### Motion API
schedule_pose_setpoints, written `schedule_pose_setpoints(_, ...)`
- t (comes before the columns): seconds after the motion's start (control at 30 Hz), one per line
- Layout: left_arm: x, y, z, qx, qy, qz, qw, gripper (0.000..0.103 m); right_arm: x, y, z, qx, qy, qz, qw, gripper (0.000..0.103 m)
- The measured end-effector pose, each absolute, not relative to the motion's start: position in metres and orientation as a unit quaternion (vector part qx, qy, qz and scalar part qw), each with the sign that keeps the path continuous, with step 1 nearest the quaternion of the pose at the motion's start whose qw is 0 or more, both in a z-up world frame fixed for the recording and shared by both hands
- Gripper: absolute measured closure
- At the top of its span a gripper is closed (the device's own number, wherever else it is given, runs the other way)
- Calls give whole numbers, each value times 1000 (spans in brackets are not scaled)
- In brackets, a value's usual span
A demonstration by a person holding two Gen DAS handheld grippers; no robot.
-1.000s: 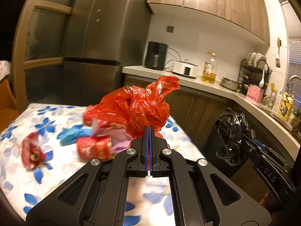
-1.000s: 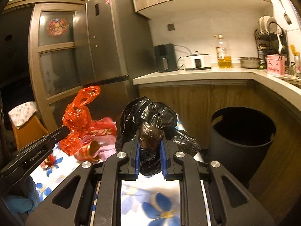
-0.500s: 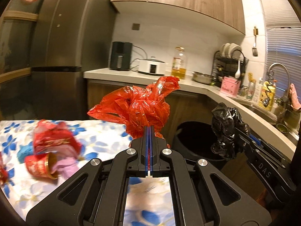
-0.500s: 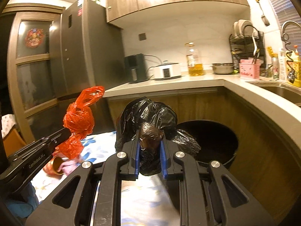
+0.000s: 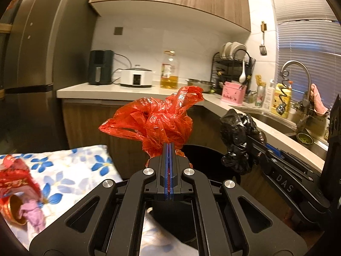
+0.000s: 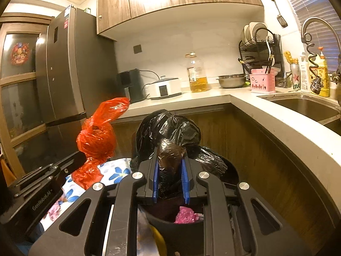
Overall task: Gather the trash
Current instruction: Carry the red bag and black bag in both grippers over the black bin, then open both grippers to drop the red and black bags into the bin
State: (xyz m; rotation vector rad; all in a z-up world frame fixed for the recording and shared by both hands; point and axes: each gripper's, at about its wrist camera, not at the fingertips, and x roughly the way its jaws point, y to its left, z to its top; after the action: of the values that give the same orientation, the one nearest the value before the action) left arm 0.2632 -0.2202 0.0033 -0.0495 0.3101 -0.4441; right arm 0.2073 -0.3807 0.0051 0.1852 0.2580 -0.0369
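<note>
While both loads are hanging over the dark bin (image 6: 232, 171), the left gripper (image 5: 168, 149) is pinching a red bag (image 5: 155, 121) tight and the right gripper (image 6: 170, 166) is clamping a black bag (image 6: 168, 132), probably for dropping; more trash (image 5: 17, 194) is lying on the floral table (image 5: 70, 170) at left.

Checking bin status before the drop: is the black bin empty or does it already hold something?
Not empty. The right wrist view shows pink crumpled trash inside the bin, below the gripper.

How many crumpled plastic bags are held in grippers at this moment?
2. A red plastic bag is clamped in the left gripper; a black plastic bag is clamped in the right gripper, above the dark bin. More may lie hidden inside the bin.
</note>
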Motion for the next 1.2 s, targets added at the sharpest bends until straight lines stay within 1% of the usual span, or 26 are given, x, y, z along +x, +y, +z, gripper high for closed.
schedule_pose_setpoints(0.47, 294, -255, -7, -18, 164, -262, 951, 103, 225, -399, 3, 94, 130, -23, 987, 83)
schedule_pose_setpoints(0.9, 312, -267, -22, -23, 187, -289, 939, 103, 243, -410, -4, 99, 145, -29, 984, 79)
schedule_pose_setpoints(0.97, 314, -267, -26, -22, 193, -288, 938, 98, 244, -412, -6, 102, 148, -30, 983, 79)
schedule_pose_setpoints(1.0, 315, -265, -27, -24, 195, -286, 938, 90, 244, -413, -6, 103, 149, -30, 983, 77)
schedule_pose_setpoints(1.03, 315, -264, -28, -27, 196, -281, 939, 78, 245, -413, -5, 104, 149, -32, 983, 76)
schedule_pose_setpoints(1.07, 315, -262, -28, -29, 195, -279, 940, 73, 245, -413, -5, 104, 149, -32, 983, 73)
schedule_pose_setpoints(1.13, 313, -255, -28, -39, 189, -275, 942, 55, 246, -413, -5, 104, 150, -34, 983, 70)
schedule_pose_setpoints(1.2, 311, -247, -26, -51, 185, -269, 944, 48, 247, -413, -5, 104, 152, -34, 982, 66)
